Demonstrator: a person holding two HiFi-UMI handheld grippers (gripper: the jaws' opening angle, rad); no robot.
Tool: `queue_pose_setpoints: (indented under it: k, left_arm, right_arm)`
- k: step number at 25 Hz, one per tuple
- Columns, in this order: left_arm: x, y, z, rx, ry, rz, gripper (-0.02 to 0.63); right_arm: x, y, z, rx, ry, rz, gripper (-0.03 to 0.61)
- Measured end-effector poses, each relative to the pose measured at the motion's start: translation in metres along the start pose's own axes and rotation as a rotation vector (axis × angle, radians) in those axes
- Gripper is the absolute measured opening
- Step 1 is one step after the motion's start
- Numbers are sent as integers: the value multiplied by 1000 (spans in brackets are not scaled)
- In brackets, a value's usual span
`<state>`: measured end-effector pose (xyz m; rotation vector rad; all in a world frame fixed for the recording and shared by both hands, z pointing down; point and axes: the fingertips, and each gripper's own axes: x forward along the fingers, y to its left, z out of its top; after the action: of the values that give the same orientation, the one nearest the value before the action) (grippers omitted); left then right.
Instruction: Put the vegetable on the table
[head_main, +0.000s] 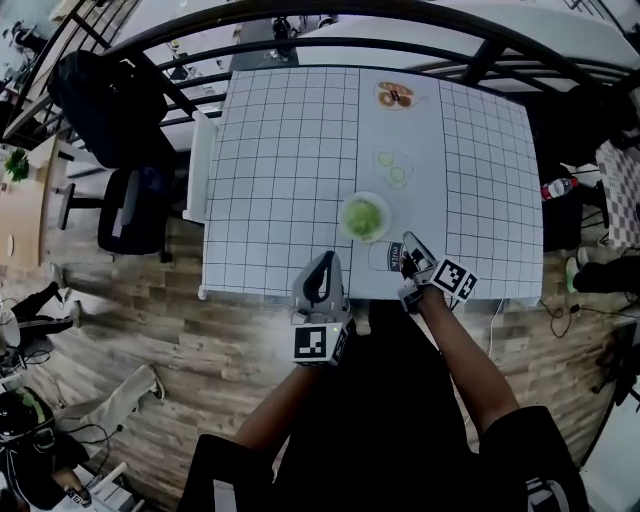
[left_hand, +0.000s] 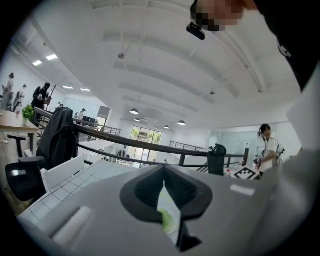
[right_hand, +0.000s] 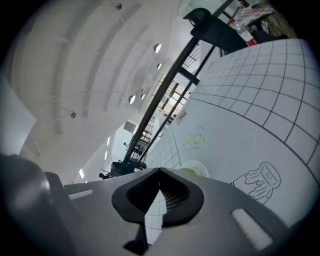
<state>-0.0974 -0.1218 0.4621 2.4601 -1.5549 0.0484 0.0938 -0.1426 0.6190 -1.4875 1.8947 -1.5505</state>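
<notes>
Left hand-held gripper (head_main: 323, 268) closed, empty; right hand-held gripper (head_main: 412, 252) likewise.

The white tabletop (head_main: 280, 150) bears a black grid, the white bowl (head_main: 343, 218) holds pale green vegetable (head_main: 364, 218), and the grey left tool (head_main: 322, 260) and right tool (head_main: 409, 243) carry black-and-white square markers.

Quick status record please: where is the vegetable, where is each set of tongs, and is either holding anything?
vegetable: green, inside the white bowl
bowl: on the table, near its front edge
left tongs: shut, empty, at the front edge just short of the bowl
right tongs: shut, empty, beside the bowl on its right
task status: vegetable not yet on the table
</notes>
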Motion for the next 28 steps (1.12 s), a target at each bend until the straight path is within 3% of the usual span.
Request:
queue_pose_setpoints:
  k: [3,8,12,16,22,28]
  left_arm:
    - [-4,-9,0,31,5,-69,9]
    - [-8,-12,-11,-48,38,-134,9]
    - [-16,-16,4,-89,50,-143,9]
    - [-25,-25,20,-127,42,-128,9]
    - [-38,-62,51,-45,-54,-163,9]
    - [-46,-101,56,57,-100,-192,9]
  right_arm:
    - [-17,22,0,-118,-4,-19,-3]
    - [-51,56,-3,-344,-22,-73,-3]
    - [-79,97,-10,-536,-79,-95,-3]
    - [-105,142,-18,-658,-134,-82,-3]
    - [-131,190,-25,-735,-224,46,-3]
    - [-159,192,-12,-831,-323,-17,-3]
